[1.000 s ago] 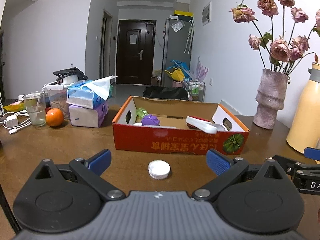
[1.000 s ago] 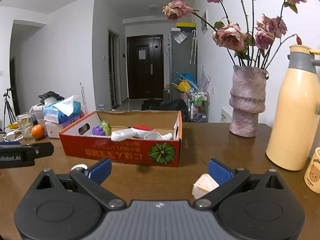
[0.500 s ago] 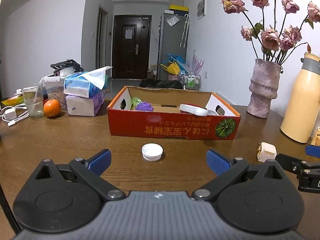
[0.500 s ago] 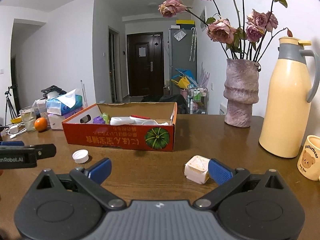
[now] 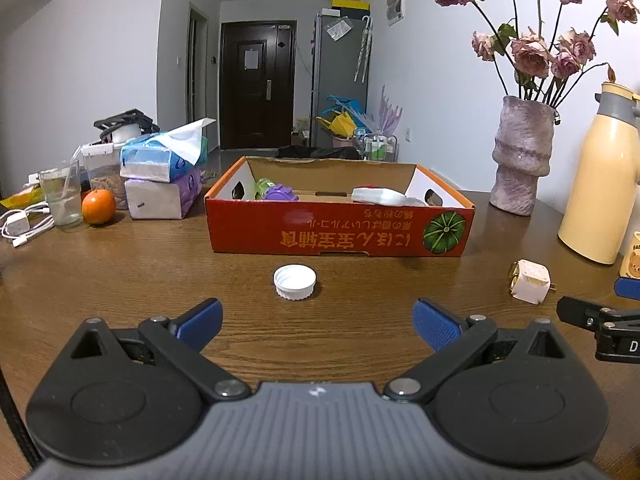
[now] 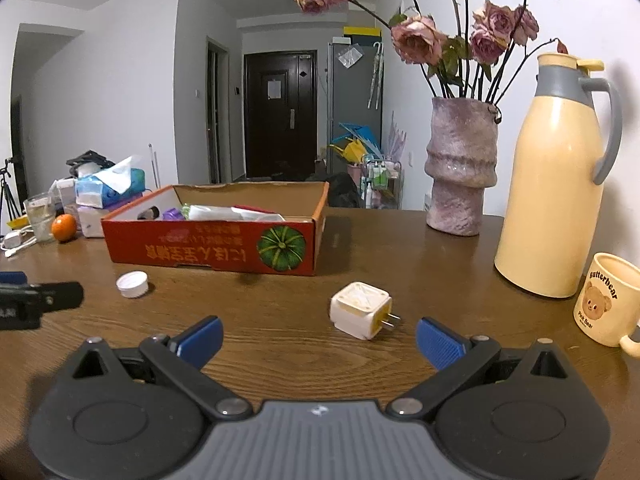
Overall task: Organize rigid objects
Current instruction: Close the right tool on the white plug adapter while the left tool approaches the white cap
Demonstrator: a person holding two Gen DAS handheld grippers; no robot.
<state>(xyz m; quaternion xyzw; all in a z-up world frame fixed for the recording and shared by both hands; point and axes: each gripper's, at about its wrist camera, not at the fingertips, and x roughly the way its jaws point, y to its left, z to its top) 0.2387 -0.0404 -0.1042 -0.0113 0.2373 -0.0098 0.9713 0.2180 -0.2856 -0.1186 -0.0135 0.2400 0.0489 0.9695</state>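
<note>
A red cardboard box [image 5: 340,236] stands on the wooden table and holds a purple toy [image 5: 281,194], a green piece and a white object [image 5: 380,197]; it also shows in the right wrist view [image 6: 212,246]. A white bottle cap [image 5: 295,282] lies in front of the box, just beyond my open, empty left gripper [image 5: 317,322]. A white plug adapter [image 6: 362,310] lies on its side just ahead of my open, empty right gripper [image 6: 319,340]. The adapter [image 5: 530,286] and the cap [image 6: 132,284] each show in the other view.
A purple vase [image 6: 462,168] with dried roses, a cream thermos jug [image 6: 554,184] and a bear mug [image 6: 608,300] stand at the right. Tissue packs [image 5: 164,176], an orange [image 5: 99,207], a glass [image 5: 62,196] and cables [image 5: 24,226] sit at the left.
Both grippers have pulled back from the box toward the near table edge. The cap and the adapter now lie farther ahead of the fingers, fully in view.
</note>
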